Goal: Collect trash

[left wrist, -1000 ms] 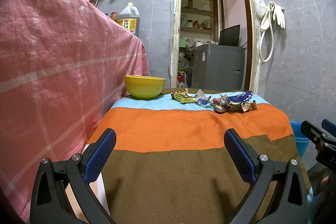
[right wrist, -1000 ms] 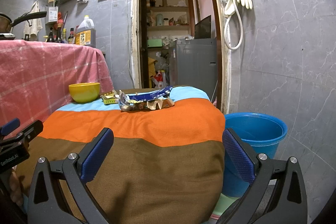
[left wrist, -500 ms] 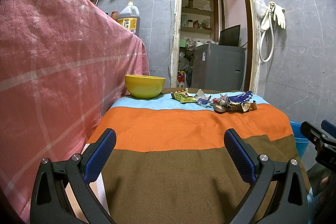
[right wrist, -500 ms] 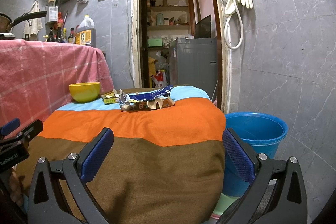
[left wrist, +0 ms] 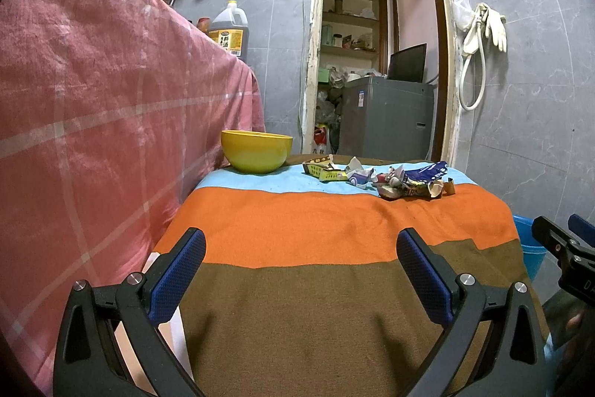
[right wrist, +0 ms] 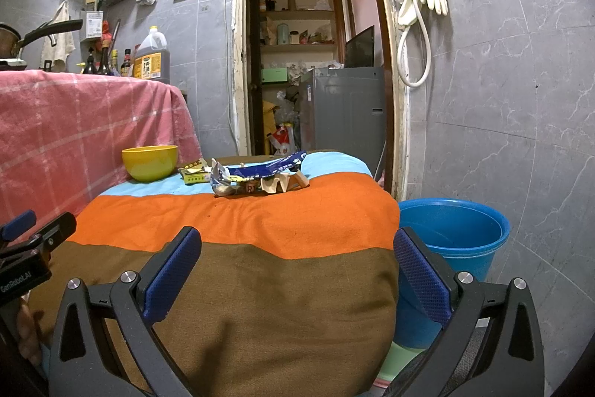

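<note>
A heap of crumpled wrappers (left wrist: 405, 179) (right wrist: 260, 179) lies at the far end of the striped cloth-covered table (left wrist: 316, 229) (right wrist: 260, 229), with a yellow-green wrapper (left wrist: 323, 170) (right wrist: 193, 173) at its left. A blue bucket (right wrist: 453, 237) stands on the floor right of the table; its rim shows in the left wrist view (left wrist: 530, 248). My left gripper (left wrist: 301, 270) is open and empty over the near brown stripe. My right gripper (right wrist: 297, 270) is open and empty at the table's near right corner. Both are far from the wrappers.
A yellow bowl (left wrist: 256, 151) (right wrist: 150, 162) sits at the table's far left. A pink checked cloth (left wrist: 93, 99) covers a counter on the left, with an oil jug (left wrist: 228, 36) on it. A doorway (right wrist: 312, 62) with a grey appliance is behind the table.
</note>
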Tool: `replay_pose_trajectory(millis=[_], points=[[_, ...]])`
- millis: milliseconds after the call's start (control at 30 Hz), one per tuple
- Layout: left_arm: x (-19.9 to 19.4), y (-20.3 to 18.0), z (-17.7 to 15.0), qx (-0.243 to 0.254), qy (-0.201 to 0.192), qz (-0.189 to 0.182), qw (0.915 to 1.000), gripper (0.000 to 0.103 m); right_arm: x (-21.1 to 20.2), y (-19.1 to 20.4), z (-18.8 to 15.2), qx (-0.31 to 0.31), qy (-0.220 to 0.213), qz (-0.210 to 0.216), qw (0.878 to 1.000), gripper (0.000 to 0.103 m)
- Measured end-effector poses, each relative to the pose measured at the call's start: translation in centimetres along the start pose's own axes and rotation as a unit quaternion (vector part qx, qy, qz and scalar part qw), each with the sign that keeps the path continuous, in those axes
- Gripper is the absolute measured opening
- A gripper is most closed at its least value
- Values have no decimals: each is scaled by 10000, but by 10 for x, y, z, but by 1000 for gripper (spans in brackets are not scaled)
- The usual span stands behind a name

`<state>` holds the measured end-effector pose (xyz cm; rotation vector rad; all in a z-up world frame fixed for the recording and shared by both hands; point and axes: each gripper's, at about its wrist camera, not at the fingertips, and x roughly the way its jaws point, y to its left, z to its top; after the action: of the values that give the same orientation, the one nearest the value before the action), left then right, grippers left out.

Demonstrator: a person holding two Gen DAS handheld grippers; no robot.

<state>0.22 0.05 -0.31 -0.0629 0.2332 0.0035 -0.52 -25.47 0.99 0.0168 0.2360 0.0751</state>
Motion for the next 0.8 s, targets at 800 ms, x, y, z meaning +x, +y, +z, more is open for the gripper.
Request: replay_pose_trajectory(millis=[800], points=[[2,1,-5,-21,15,-3,10000,101,1,0,0,7,10,2,10000,103]])
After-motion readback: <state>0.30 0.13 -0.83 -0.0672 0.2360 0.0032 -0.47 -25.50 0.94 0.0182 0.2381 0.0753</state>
